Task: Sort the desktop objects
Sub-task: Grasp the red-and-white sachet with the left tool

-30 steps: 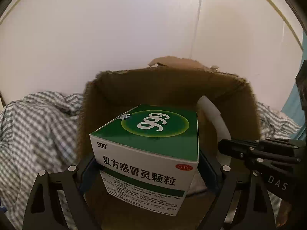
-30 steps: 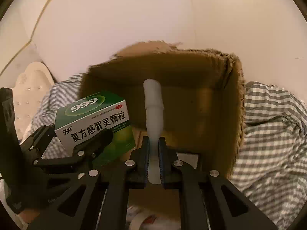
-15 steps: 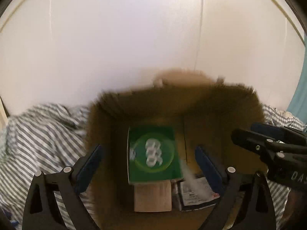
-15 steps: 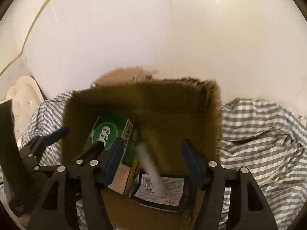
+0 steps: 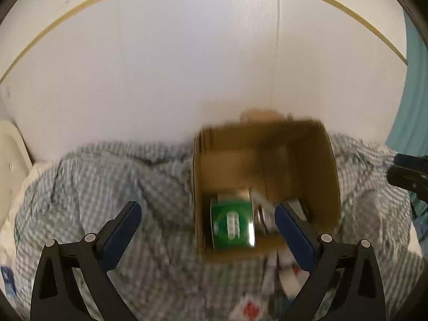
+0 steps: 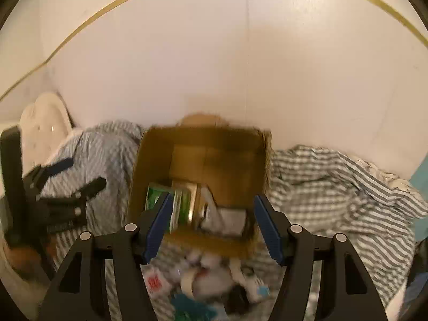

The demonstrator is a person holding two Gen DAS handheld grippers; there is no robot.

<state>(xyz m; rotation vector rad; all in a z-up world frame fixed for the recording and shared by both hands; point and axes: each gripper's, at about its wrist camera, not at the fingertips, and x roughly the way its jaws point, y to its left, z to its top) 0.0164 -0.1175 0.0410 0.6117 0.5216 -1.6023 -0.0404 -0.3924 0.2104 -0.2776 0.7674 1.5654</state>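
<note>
On the left of the checked cloth [image 5: 107,176], the left gripper [image 5: 207,223] is being opened wide with nothing between its jaws; a second ago the green medicine box [image 5: 232,220] was being held in them. That box is now lying inside the cardboard box [image 5: 325,165], beside the white tube [image 6: 211,208] just released by the right gripper [image 6: 210,222], whose jaws are being kept apart and empty. Both grippers are being angled downward, so two items are judged sorted; more clutter [image 6: 211,275] is waiting nearer.

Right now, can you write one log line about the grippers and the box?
left gripper: opening, empty | right gripper: open, empty | green medicine carton: inside brown cardboard box | leftover items: in front of box
</note>
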